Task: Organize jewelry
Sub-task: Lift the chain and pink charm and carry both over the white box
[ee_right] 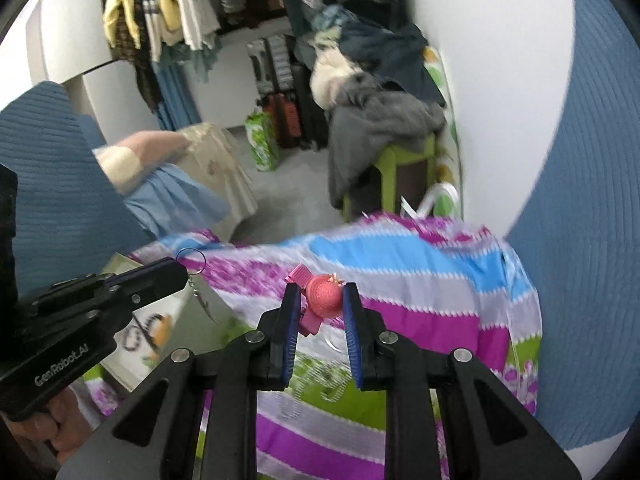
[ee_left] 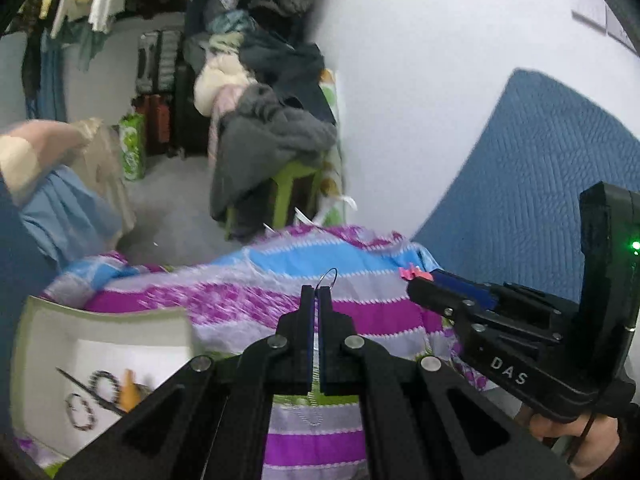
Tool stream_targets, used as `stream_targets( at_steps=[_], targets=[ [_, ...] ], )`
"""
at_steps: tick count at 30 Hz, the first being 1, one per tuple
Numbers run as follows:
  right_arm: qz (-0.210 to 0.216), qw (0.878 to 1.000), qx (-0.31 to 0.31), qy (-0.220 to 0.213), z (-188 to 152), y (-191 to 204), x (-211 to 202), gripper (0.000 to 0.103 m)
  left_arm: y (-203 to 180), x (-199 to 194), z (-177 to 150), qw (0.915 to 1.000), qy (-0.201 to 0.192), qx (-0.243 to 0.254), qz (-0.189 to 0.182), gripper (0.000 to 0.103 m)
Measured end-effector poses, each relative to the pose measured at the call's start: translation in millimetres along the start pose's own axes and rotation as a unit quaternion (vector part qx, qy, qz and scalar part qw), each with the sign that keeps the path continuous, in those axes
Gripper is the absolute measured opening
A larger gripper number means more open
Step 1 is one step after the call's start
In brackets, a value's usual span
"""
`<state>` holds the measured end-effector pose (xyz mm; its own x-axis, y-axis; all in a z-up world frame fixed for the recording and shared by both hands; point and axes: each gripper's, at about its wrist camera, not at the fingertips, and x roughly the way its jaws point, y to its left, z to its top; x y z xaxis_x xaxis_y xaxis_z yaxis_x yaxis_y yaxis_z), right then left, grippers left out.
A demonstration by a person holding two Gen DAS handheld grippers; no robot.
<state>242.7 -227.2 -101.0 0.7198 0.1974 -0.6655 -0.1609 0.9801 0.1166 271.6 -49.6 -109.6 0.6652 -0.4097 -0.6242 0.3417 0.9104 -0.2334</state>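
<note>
My left gripper point(ee_left: 318, 292) is shut on a thin silver hoop earring point(ee_left: 329, 276), whose ring sticks up past the fingertips. From the right wrist view the left gripper point(ee_right: 176, 270) holds the hoop point(ee_right: 191, 260) with a small pendant point(ee_right: 202, 298) dangling below. My right gripper point(ee_right: 320, 300) is shut on a pink hair clip with a round hat-shaped top point(ee_right: 325, 295); its tip point(ee_left: 412, 272) shows in the left wrist view. A white tray point(ee_left: 36, 344) at lower left holds a beaded bracelet point(ee_left: 94, 396), a dark hair pin and an orange piece.
A striped purple, blue and white cloth point(ee_right: 400, 264) covers the surface below both grippers. A silver chain point(ee_right: 292, 404) lies on it. Blue quilted fabric point(ee_left: 540, 168) lies to the right. A green stool piled with clothes point(ee_right: 392, 160) and hanging garments stand behind.
</note>
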Motion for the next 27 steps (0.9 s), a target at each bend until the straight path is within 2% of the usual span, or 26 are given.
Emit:
stream_targets(
  at_steps=[7, 14, 20, 27],
  targets=[
    [0.031, 0.999, -0.033, -0.013, 17, 58, -8, 0.019, 44, -50, 15, 0.9988, -0.021, -0.011, 0.042, 0.000],
    [0.065, 0.996, -0.056, 0.014, 6, 112, 13, 0.019, 95, -73, -4, 0.9961, -0.015, -0.047, 0.074, 0.000],
    [0.091, 0.992, -0.069, 0.051, -13, 154, 37, 0.019, 142, -73, -34, 0.9913, 0.021, -0.089, 0.094, 0.000],
    [0.104, 0.987, -0.070, 0.104, -43, 176, 67, 0.019, 182, -59, -70, 0.9837, 0.067, -0.127, 0.109, 0.000]
  ],
)
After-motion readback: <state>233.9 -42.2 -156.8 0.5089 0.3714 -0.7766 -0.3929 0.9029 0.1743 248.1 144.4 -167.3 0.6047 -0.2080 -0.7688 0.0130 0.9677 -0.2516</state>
